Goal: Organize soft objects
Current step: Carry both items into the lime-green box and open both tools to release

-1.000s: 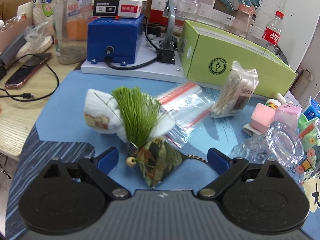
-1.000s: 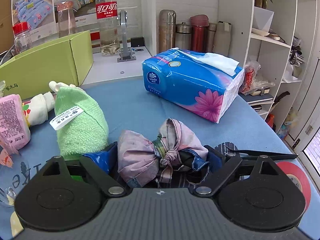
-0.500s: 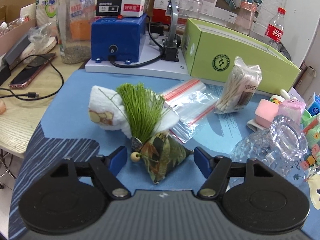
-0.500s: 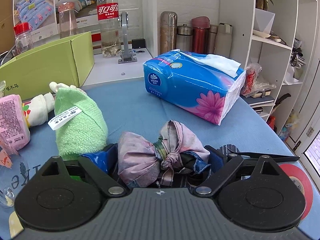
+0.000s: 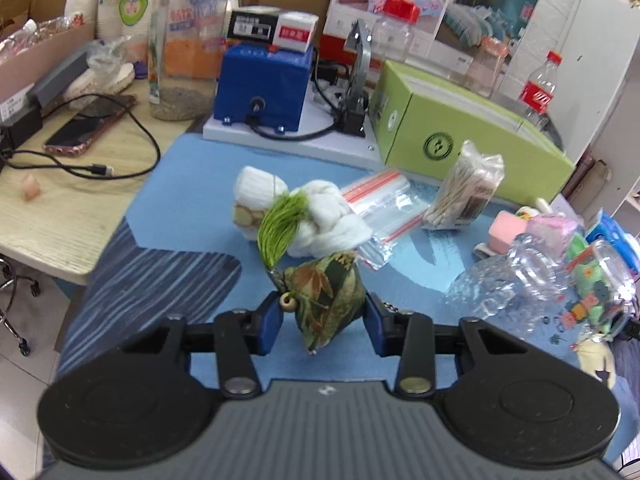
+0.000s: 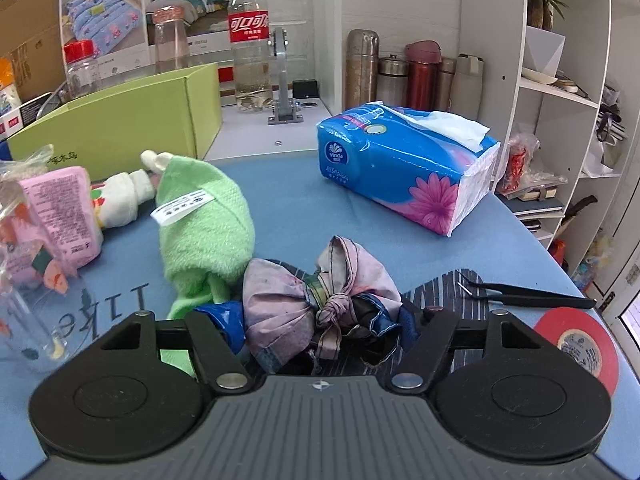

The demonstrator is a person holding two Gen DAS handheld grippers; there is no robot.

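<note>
On the worktop (image 5: 192, 184), a knotted towel (image 5: 320, 216) lies behind the tasselled pouch (image 5: 326, 300); zip bags (image 5: 384, 208) lie to its right, a cardboard box (image 5: 460, 128) behind them.

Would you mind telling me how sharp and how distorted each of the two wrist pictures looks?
Left wrist view: softly blurred throughout, the green-tasselled camouflage fabric pouch included; fisheye bends the lime-green cardboard box. Right wrist view: sharper, the label on the blue plastic tissue pack legible; white shelf uprights bow, corners vignette dark.
</note>
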